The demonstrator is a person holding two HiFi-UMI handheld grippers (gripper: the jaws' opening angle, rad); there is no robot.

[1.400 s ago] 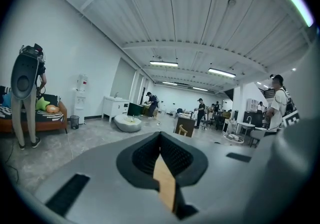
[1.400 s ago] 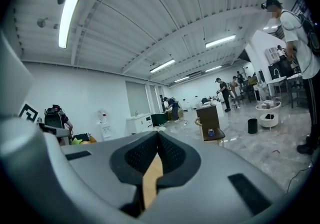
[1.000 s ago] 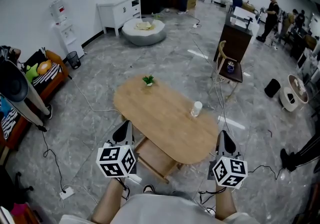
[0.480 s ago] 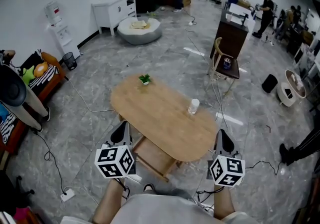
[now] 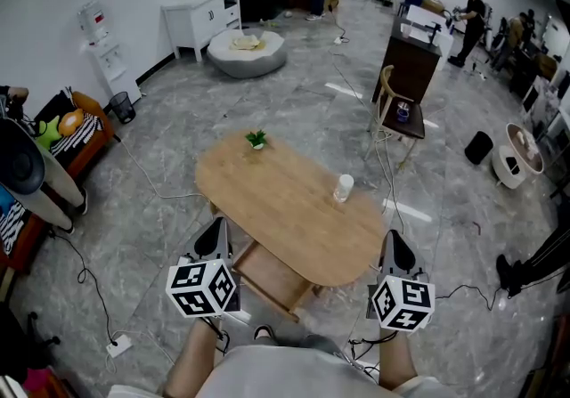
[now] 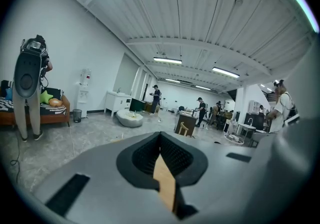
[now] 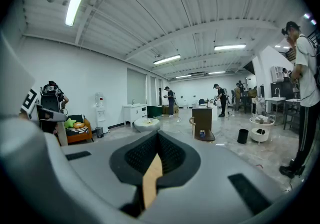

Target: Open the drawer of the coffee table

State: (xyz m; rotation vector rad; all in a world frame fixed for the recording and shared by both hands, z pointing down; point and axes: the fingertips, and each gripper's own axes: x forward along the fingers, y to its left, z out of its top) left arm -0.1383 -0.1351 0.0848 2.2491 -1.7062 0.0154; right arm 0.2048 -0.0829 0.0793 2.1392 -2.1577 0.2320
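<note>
Setting: a large room with a grey stone-look floor (image 5: pixel 294 111), seen from above.
Coffee table (image 5: pixel 267 200): oval, with a light wood top, straight ahead of the person.
On the table: a small green plant (image 5: pixel 257 139) near the far end and a white cup (image 5: pixel 345 188) toward the right edge.
Drawer (image 5: pixel 272 280): a wooden frame under the near end of the top, showing past the top's edge (how far out it stands I cannot tell).
Left gripper (image 5: pixel 215 231): beside the table's near left edge, jaws pressed together with nothing between them.
Right gripper (image 5: pixel 395 241): beside the near right edge, jaws likewise closed and empty.
Relation: the drawer lies between the two grippers, and neither has hold of it.
</note>
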